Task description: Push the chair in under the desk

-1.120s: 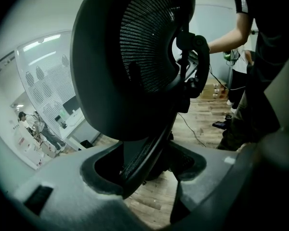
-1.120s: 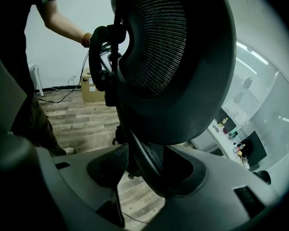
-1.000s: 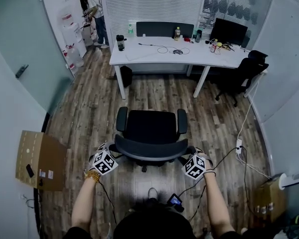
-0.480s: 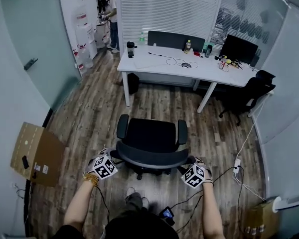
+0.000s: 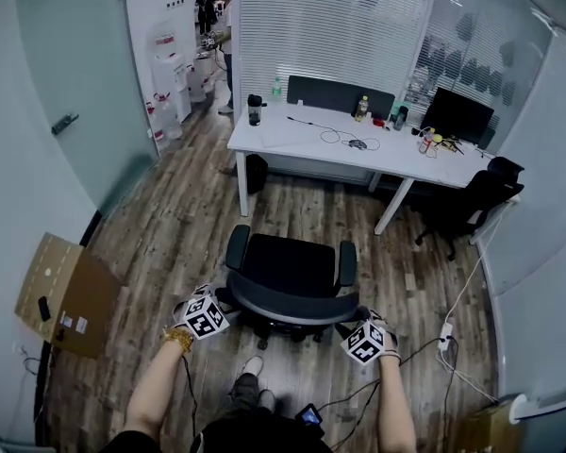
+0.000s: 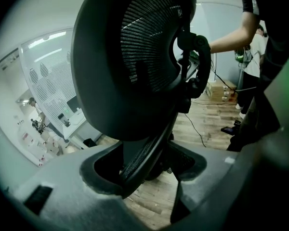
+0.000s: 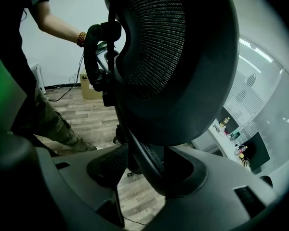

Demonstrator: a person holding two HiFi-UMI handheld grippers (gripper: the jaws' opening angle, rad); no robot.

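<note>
Since 1 s ago, chair point(image 5: 288, 267) has been rolled closer to desk point(image 5: 302, 144), w/ both grippers carried along behind it. L gripper point(image 5: 217, 300) is held at L end of backrest point(image 6: 135, 57). Its jaws are opening and stand wide, w/ backrest's rim btwn them, touched by one pad only and a gap seen at the other. R gripper point(image 5: 355, 319) is also held wide, straddling rim at R end, not clamped. Chair is seen short of desk, seat facing it, w/ a strip of floor btwn them. On desk, a dark flask point(image 5: 255, 109) is seen at L end, cables point(image 5: 344, 140) mid-top, monitor point(image 5: 457, 116) at R end. Second black chair point(image 5: 467, 196) is parked by desk's R end. Cardboard box point(image 5: 61, 295) is leaned on wall well L of desk.
</note>
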